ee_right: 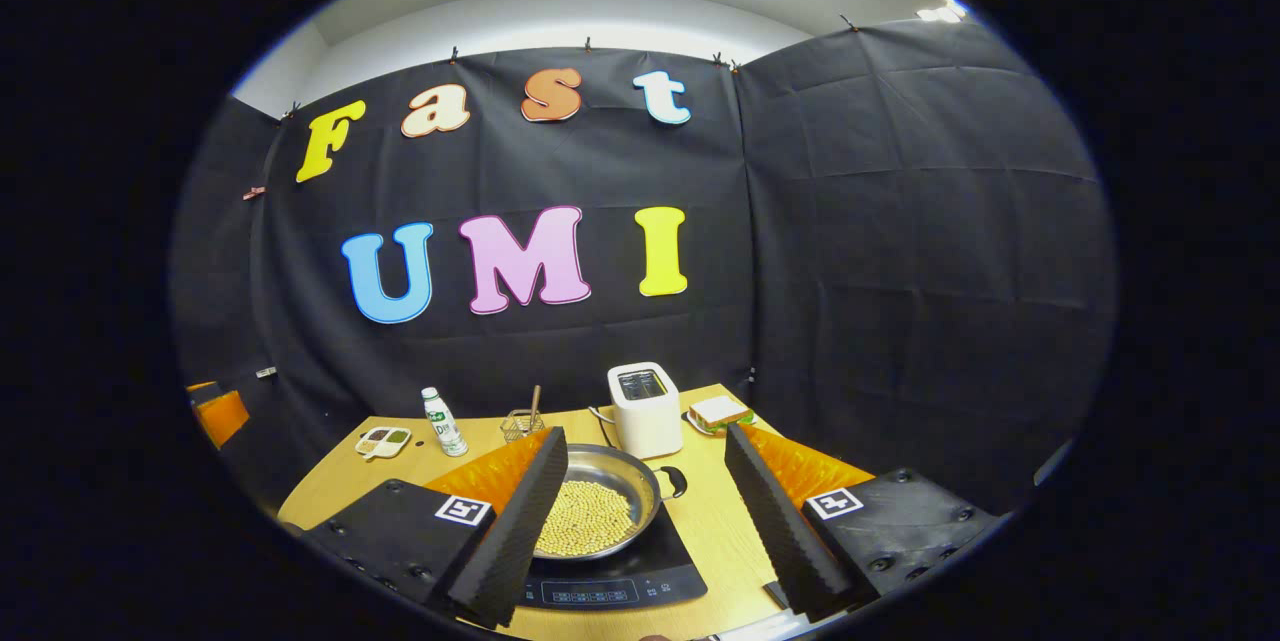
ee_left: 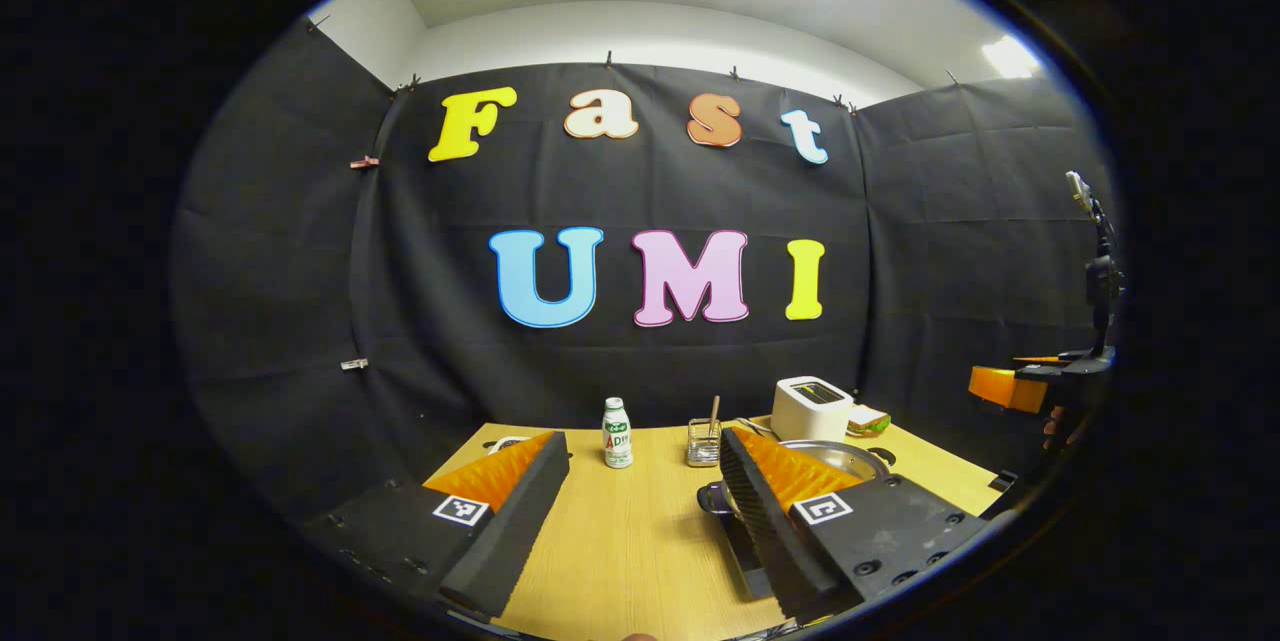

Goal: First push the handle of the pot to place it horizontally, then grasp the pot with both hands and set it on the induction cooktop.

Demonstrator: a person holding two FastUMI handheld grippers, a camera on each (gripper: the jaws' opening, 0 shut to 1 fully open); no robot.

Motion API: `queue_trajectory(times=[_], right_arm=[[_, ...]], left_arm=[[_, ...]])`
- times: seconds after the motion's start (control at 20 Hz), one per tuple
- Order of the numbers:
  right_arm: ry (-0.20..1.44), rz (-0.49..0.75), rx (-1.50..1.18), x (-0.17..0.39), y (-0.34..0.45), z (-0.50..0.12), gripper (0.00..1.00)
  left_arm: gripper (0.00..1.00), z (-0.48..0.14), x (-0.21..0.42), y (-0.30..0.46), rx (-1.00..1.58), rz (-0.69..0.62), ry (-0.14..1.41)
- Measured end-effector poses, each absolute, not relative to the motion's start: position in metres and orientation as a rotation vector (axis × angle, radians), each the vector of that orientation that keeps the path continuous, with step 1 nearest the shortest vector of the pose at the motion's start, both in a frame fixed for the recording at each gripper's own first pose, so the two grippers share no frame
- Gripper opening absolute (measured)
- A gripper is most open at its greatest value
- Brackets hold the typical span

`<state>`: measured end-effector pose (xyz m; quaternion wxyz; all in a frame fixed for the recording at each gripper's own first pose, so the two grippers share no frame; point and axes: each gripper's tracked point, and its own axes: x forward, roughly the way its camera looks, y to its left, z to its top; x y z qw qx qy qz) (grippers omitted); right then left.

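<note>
1. The pot (ee_right: 592,509) sits on the induction cooktop (ee_right: 640,581) at lower centre of the right gripper view, full of small pale beans. It looks already placed, so I judge the step in hand to be pulling clear.
2. Both grippers have their jaws wide apart and hold nothing: the right gripper (ee_right: 645,511) frames the pot without touching it, and the left gripper (ee_left: 640,521) stands over bare table (ee_left: 640,541).
3. To finish well, draw each gripper straight back and up, keeping the jaws spread so no finger catches the rim or the dark side handle (ee_right: 672,481).
4. The right gripper view shows the beans, the cooktop's panel and a small divided dish (ee_right: 383,441) at lower left.
5. The left gripper view shows just a sliver of pot rim (ee_left: 850,456) behind its right finger. At its right edge the other gripper (ee_left: 1010,389) shows, held in a hand.
6. Both views carry the bottle (ee_left: 617,433) and toaster (ee_left: 812,408) along the table's back.
</note>
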<state>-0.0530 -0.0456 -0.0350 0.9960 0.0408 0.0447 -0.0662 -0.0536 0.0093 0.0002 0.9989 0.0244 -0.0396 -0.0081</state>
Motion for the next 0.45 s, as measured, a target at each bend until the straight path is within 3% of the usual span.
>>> queue_trajectory(times=[0.45], right_arm=[[0.041, -0.184, 0.018, -0.081, -0.053, -0.029, 0.98]], left_arm=[[0.95, -0.013, -0.08, 0.023, -0.025, 0.015, -0.059]])
